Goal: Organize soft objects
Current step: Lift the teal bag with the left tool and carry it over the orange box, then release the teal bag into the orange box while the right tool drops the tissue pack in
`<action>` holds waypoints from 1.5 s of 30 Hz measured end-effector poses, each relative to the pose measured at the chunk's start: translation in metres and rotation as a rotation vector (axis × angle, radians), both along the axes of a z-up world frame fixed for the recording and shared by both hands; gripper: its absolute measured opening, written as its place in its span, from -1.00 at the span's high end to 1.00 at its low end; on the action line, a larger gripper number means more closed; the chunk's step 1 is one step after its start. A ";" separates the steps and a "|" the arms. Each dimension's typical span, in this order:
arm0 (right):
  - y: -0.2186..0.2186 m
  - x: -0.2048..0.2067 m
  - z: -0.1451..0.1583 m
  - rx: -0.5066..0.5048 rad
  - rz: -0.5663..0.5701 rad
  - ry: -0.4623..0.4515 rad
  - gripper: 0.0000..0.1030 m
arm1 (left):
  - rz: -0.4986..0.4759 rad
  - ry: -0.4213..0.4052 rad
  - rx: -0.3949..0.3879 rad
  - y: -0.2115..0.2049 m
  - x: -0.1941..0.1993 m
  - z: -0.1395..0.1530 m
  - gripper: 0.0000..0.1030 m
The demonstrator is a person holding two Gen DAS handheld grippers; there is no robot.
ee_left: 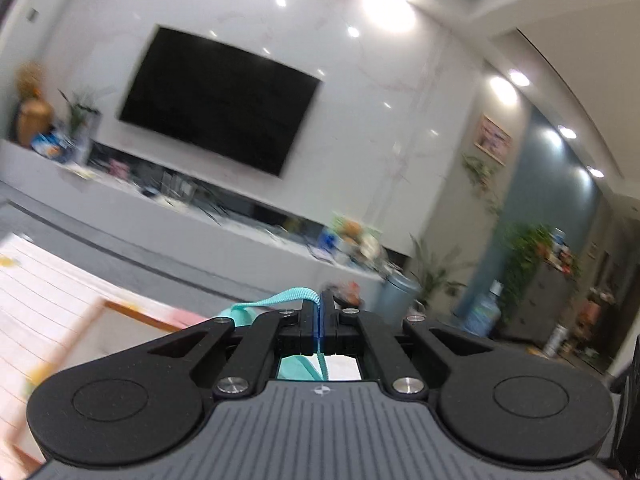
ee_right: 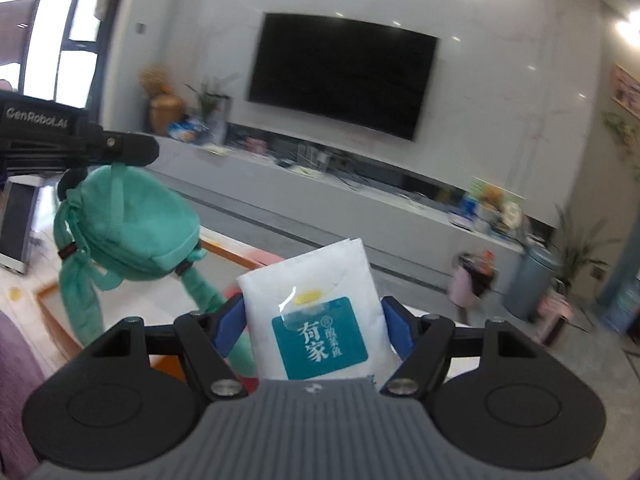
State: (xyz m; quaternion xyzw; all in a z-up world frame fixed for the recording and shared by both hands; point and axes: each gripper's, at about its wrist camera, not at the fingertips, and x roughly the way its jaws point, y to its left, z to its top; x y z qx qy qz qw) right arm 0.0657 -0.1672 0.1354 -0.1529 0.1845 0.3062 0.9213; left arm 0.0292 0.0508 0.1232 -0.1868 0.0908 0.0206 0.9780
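Observation:
In the left wrist view my left gripper (ee_left: 320, 312) is shut on the teal strap (ee_left: 276, 300) of a small plush bag, whose body hangs mostly hidden below the fingers. The right wrist view shows that teal plush bag (ee_right: 132, 232) dangling by its loop from the left gripper (ee_right: 120, 148) at the upper left, well above the table. My right gripper (ee_right: 316, 316) is shut on a white tissue pack (ee_right: 316, 312) with a teal label, held upright between the blue pads (ee_right: 228, 320).
A light table with a wooden rim (ee_right: 240, 256) lies below both grippers. Beyond it run a long grey TV bench (ee_right: 360, 208) with clutter and a wall-mounted TV (ee_right: 340, 76). A grey bin (ee_right: 532, 280) and plants (ee_left: 528, 248) stand on the right. Purple fabric (ee_right: 16, 380) shows at lower left.

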 end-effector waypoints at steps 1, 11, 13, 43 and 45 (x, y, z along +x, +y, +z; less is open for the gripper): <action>0.013 -0.002 -0.001 0.003 0.028 0.005 -0.38 | 0.022 0.001 -0.004 0.008 -0.004 0.000 1.00; 0.135 -0.009 -0.040 -0.093 0.303 0.113 -0.34 | 0.106 0.184 -0.111 0.094 -0.003 -0.030 1.00; 0.154 -0.006 -0.054 -0.129 0.342 0.138 -0.33 | 0.086 0.223 -0.148 0.111 0.001 -0.042 1.00; 0.196 0.029 -0.137 -0.193 0.389 0.381 -0.30 | 0.105 0.363 0.079 0.116 0.031 -0.100 1.00; 0.192 0.028 -0.137 -0.189 0.377 0.387 -0.27 | 0.099 0.490 0.083 0.116 0.039 -0.111 0.99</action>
